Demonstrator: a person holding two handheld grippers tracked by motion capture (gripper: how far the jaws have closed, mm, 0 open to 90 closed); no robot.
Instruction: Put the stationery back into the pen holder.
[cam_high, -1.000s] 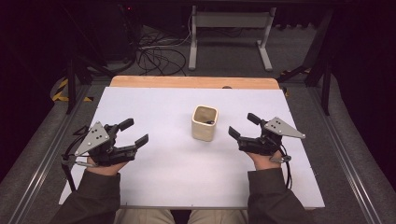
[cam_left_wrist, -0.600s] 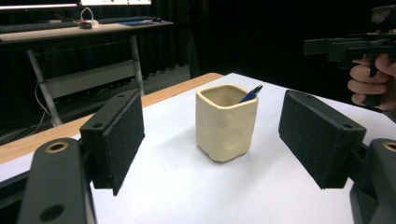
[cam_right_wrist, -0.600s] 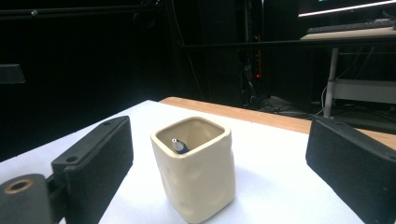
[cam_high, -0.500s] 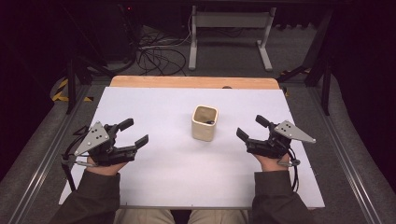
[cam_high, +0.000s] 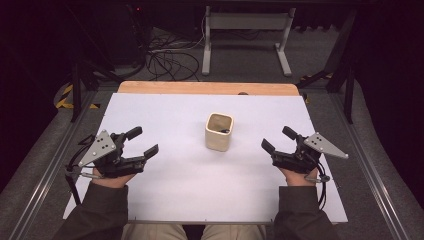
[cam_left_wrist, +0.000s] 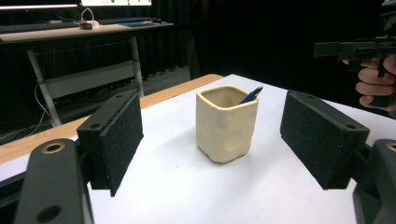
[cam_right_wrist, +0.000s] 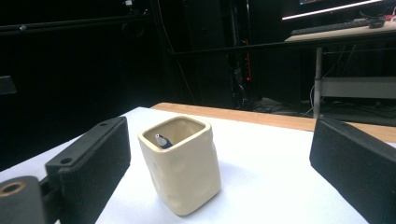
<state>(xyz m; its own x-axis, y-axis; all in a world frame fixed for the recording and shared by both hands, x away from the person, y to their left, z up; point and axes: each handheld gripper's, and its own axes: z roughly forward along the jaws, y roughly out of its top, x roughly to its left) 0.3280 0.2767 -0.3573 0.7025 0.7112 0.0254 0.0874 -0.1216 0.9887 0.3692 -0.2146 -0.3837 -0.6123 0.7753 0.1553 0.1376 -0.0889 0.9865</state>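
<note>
Standing upright mid-tabletop (cam_high: 165, 115) with a pen (cam_left_wrist: 251, 94) inside, the cream cup (cam_high: 219, 132) looks stiff, glazed, slippery and breakable, best squeezed across its flat sides, as the left hand-held gripper (cam_high: 141, 142) and right hand-held gripper (cam_high: 278, 139) wait spread wide and empty on either side.

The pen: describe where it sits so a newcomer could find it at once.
On the white table, midway between the two hand-held tools, stands a cream square cup. The pen leans inside it, only its dark blue tip poking above the rim.
</note>
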